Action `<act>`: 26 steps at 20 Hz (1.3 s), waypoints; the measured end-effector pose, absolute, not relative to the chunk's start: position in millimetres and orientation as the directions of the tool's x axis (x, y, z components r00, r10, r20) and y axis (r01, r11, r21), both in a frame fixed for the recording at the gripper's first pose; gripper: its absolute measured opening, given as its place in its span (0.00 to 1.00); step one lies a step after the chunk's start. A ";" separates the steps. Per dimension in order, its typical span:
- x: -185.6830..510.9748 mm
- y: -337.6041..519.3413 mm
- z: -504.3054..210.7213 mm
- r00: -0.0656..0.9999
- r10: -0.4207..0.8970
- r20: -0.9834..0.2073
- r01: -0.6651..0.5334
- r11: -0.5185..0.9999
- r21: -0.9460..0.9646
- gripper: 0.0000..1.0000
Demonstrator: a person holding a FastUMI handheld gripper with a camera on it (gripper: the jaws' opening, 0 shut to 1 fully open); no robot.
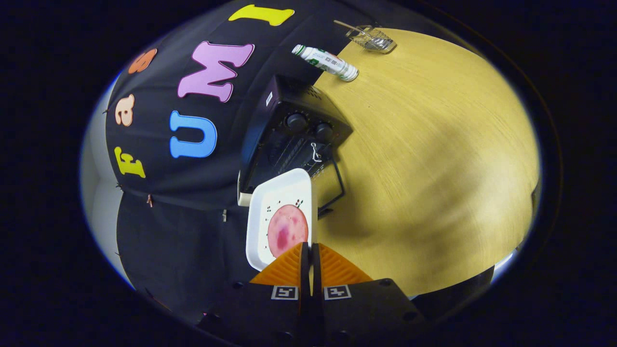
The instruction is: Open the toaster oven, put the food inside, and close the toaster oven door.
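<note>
My gripper is shut on the rim of a white square plate, its orange fingers pressed together on the plate's edge. A round pink slice of food lies on the plate, just ahead of the fingers. Beyond the plate stands the black toaster oven with two knobs, at the edge of the wooden table against the booth wall. Its glass door hangs open, folded down toward the table. The plate is held in the air in front of the oven's opening, tilted in this rolled view.
A white and green bottle lies on its side on the table beyond the oven. Farther back sits a small wire basket with a handle. A wide stretch of wooden tabletop spreads out beside the oven.
</note>
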State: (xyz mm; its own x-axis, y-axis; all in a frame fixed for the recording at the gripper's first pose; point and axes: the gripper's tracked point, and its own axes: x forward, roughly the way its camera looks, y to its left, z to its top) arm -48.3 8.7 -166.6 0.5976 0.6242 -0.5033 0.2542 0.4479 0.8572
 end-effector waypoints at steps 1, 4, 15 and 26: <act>-39.8 20.1 -168.1 0.603 0.619 -0.504 0.250 0.453 0.856 0.05; -13.3 50.2 -174.0 0.620 0.605 -0.501 0.259 0.445 0.857 0.05; 98.5 109.8 -203.7 0.723 0.487 -0.489 0.319 0.393 0.863 0.05; 167.9 104.5 -234.3 0.822 0.250 -0.512 0.432 0.311 0.846 0.05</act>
State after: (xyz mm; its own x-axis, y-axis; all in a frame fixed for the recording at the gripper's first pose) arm 167.9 104.5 -234.3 0.8219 0.2503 -0.5117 0.4324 0.3106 0.8465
